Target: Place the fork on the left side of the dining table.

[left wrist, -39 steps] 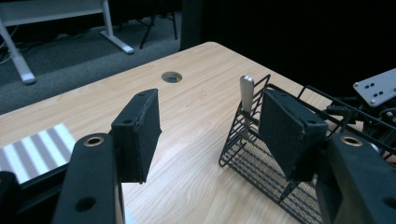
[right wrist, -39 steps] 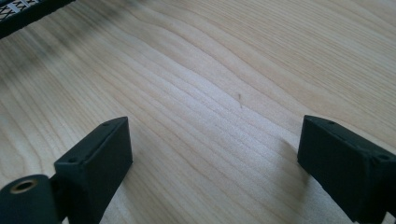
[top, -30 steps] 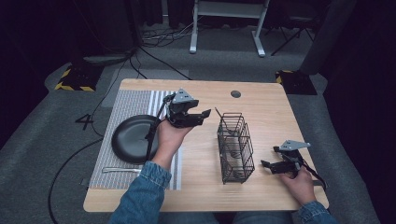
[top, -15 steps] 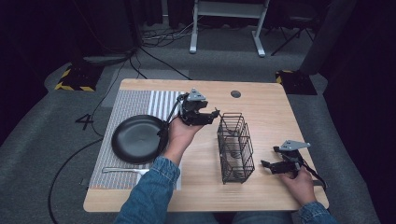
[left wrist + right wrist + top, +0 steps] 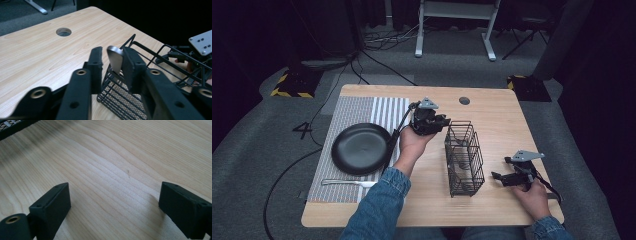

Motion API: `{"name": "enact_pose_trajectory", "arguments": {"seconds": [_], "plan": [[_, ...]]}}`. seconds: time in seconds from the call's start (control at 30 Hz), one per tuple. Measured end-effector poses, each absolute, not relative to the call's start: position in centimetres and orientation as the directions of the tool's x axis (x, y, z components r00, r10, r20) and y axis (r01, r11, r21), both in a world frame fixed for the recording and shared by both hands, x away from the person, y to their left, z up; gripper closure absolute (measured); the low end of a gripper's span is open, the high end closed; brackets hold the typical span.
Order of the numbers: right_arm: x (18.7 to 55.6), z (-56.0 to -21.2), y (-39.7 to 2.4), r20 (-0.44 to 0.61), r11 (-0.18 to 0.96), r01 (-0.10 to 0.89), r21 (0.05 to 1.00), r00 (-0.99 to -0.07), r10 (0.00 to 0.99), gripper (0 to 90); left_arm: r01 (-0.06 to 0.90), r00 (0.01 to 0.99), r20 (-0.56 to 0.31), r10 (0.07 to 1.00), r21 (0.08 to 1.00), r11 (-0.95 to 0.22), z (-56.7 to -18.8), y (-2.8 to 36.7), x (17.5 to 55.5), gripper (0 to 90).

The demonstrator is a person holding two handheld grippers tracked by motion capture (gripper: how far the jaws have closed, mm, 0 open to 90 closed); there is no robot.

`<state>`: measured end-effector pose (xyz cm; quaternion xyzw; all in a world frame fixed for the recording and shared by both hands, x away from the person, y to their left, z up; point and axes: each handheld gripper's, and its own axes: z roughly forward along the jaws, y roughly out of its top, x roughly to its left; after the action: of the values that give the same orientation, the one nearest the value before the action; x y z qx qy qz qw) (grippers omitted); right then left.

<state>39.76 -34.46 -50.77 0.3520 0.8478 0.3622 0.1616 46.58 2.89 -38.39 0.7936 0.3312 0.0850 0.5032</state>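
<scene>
My left claw [image 5: 443,122] hangs just above the far end of the black wire basket [image 5: 464,159], which stands near the middle of the pale wooden counter [image 5: 492,115]. In the left gripper view its jaws are nearly together, and a flat, rounded silver metal piece [image 5: 115,59] lies against the inner face of one jaw with a narrow gap to the other; I cannot tell what the piece belongs to. My right claw [image 5: 501,178] rests low on the counter just beside the near right of the basket, its jaws spread wide with bare wood between them and nothing in its grip. To the left a round black plate [image 5: 360,148] sits on a grey-and-white striped placemat [image 5: 362,110], and a silver utensil [image 5: 346,183] lies on the mat just in front of the plate.
</scene>
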Motion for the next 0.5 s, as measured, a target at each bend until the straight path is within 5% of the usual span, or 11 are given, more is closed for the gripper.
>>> {"name": "enact_pose_trajectory", "arguments": {"seconds": [0.27,0.5], "plan": [[39.75,-50.77,-34.47,-0.020,0.490,0.479,0.728,-0.701,0.713,10.6,0.484,0.765,-0.272,0.584,0.840,-0.243,-38.24,3.07,46.84,79.4],[39.75,-50.77,-34.47,-0.019,0.490,0.479,0.728,-0.701,0.713,10.6,0.453,0.777,-0.227,0.588,0.849,-0.272,-37.57,2.59,46.04,82.4]]}}
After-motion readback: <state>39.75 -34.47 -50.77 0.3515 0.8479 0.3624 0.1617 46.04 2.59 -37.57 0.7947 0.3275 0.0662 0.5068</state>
